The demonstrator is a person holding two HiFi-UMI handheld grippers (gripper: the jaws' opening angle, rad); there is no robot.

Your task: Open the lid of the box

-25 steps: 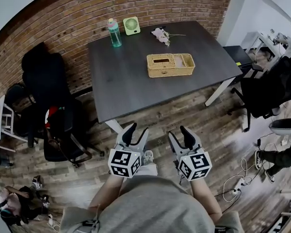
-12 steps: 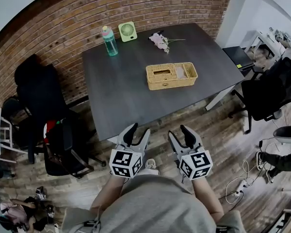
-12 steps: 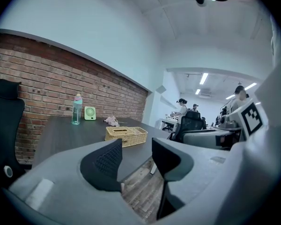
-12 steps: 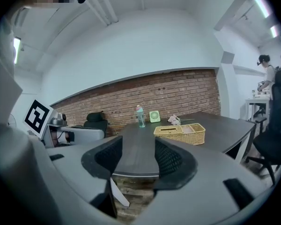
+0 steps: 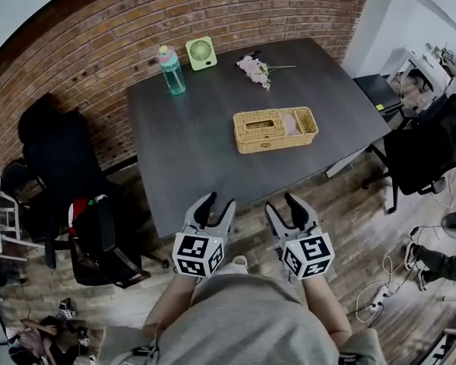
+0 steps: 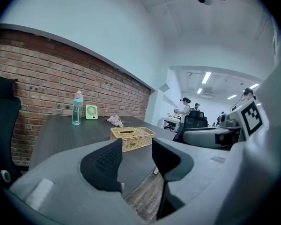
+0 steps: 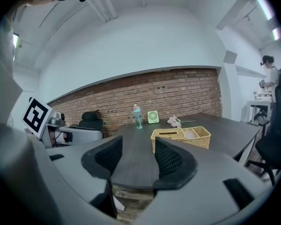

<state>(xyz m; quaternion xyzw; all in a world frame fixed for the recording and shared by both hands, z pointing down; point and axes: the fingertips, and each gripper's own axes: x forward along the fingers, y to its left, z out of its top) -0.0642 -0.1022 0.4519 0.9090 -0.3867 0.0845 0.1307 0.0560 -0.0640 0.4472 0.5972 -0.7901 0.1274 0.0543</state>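
Long yellow woven straw box [image 5: 275,129], in the middle of the big dark grey table [image 5: 190,150], left gripper [image 5: 215,205] and right gripper [image 5: 285,206] side by side by the table's near edge, well apart from the box, both with jaws spread open, nothing between them

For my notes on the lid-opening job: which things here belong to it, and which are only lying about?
Belong to the job: rectangular woven wicker box; left claw and right claw, both open and empty.

Lying about: teal plastic bottle; small green fan; pink flower sprig.
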